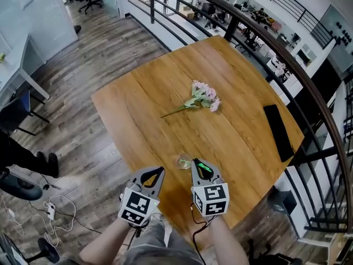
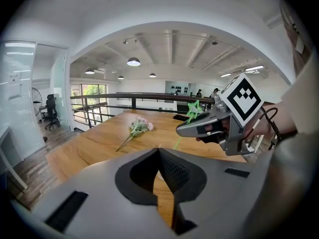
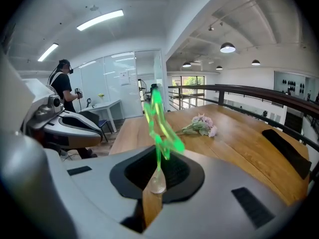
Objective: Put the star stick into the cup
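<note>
A green star stick (image 3: 158, 126) stands up between the jaws of my right gripper (image 3: 157, 171), which is shut on its thin stem. The star end (image 2: 193, 108) points up and away from the table. A small clear cup (image 1: 183, 162) stands upright on the wooden table (image 1: 165, 93) near the front edge, just left of my right gripper (image 1: 197, 162). Through the jaw gap the cup (image 3: 158, 184) shows right below the stem's lower end. My left gripper (image 1: 159, 170) hovers left of the cup, its jaw tips (image 2: 159, 149) together with nothing between them.
A bunch of pink flowers (image 1: 203, 97) lies at the table's middle. A flat black device (image 1: 278, 131) lies near the right edge. A dark railing (image 1: 287, 65) curves behind the table. Wood floor, cables (image 1: 55, 211) and office chairs are to the left.
</note>
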The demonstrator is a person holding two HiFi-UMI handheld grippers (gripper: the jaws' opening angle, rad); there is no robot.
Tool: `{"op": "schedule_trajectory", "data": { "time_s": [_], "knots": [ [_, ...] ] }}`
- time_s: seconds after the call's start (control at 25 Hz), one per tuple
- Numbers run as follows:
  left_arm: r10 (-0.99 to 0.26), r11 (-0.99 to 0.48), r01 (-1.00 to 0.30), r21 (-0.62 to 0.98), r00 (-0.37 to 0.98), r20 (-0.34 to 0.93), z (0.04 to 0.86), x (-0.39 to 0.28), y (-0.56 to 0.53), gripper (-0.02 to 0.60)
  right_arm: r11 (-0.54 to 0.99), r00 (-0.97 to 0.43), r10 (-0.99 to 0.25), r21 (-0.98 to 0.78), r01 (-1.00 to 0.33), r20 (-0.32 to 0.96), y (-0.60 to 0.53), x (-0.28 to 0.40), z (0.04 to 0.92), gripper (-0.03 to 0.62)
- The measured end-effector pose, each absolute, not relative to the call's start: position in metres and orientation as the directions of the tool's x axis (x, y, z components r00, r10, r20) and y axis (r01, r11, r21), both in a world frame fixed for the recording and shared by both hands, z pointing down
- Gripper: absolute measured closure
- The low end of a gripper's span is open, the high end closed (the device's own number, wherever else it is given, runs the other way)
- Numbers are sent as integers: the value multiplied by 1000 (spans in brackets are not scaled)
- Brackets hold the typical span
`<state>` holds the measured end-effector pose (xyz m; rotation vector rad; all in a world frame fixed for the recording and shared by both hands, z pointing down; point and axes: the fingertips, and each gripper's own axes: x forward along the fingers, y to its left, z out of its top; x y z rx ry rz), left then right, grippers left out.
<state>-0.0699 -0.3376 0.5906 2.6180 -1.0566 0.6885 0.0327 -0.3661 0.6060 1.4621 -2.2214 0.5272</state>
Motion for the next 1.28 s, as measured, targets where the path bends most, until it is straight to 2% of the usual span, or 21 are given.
{"op": "schedule_trajectory", "data": {
  "time_s": [0.08, 0.16, 0.2, 0.36, 0.52, 0.8, 0.96, 1.28],
  "knots": [
    [-591, -709, -704, 43, 626, 509, 592, -68, -337, 568, 372, -353, -758, -82, -925, 549, -364, 34, 609, 532],
    [-592, -707, -706, 42, 623, 511, 592, -67, -336, 568, 369, -355, -758, -88, -925, 548, -362, 37, 609, 402],
    [-594, -706, -707, 40, 621, 512, 591, -66, -335, 568, 372, -361, -757, -95, -924, 545, -361, 39, 608, 368],
    [-608, -698, -716, 27, 612, 506, 583, -64, -334, 568, 391, -396, -755, -126, -912, 523, -351, 43, 597, 312],
    [-635, -685, -729, 6, 601, 486, 566, -66, -334, 568, 416, -421, -766, -125, -901, 486, -345, 45, 573, 296],
    [-686, -664, -746, -45, 584, 433, 522, -67, -334, 568, 419, -423, -822, -98, -903, 383, -337, 59, 508, 299],
    [-720, -652, -755, -71, 586, 372, 485, -65, -328, 568, 428, -430, -853, -76, -901, 297, -324, 67, 461, 393],
    [-751, -656, -731, -188, 605, 265, 419, -53, -310, 568, 457, -456, -876, -33, -889, 159, -288, 84, 386, 516]
  ]
}}
